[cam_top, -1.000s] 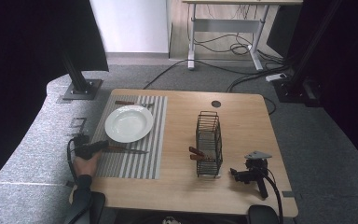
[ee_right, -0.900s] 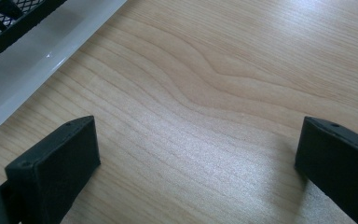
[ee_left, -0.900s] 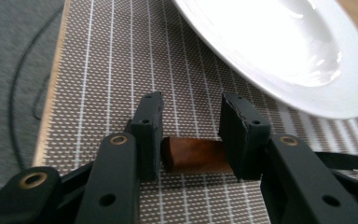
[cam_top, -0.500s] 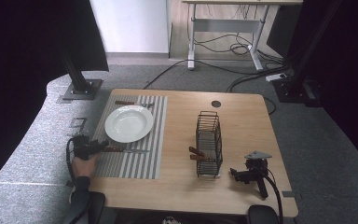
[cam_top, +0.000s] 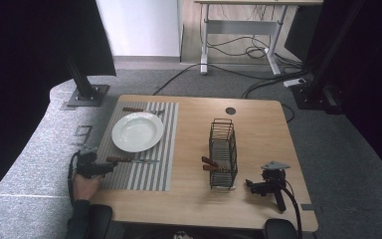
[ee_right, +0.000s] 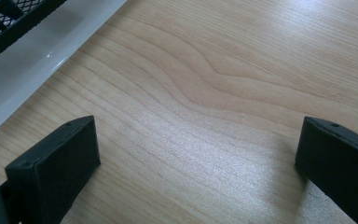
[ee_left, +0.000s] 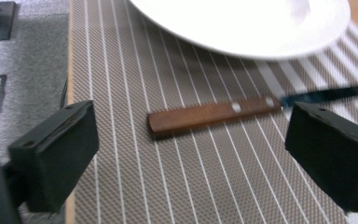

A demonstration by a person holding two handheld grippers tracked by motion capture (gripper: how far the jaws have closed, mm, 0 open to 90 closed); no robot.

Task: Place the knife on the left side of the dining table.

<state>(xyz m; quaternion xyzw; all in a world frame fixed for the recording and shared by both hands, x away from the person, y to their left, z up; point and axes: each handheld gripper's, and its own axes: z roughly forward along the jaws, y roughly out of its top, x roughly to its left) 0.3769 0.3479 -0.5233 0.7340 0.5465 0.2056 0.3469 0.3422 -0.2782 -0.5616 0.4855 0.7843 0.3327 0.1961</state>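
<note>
A knife [cam_top: 132,160] with a brown wooden handle [ee_left: 214,114] lies flat on the striped placemat [cam_top: 144,174], just in front of the white plate [cam_top: 137,131]. My left gripper [cam_top: 105,168] is at the table's left edge, pointing at the handle's end. Its jaws have just been opening and stand wide apart [ee_left: 193,140], a short way back from the knife, and neither pad touches it. My right gripper [cam_top: 251,185] rests open on bare wood [ee_right: 196,149] at the front right, beside the black wire basket [cam_top: 223,152].
Wooden-handled cutlery [cam_top: 209,163] sticks out of the basket's left side. The basket stands on a white base [ee_right: 42,56]. Another wooden-handled piece [cam_top: 134,109] lies on the placemat behind the plate. A round hole [cam_top: 230,110] is near the table's back edge.
My left gripper's jaws have opened and let go of the knife, and the gripper has drawn back a little to the left. The knife stays on the placemat. The right gripper has not moved.
</note>
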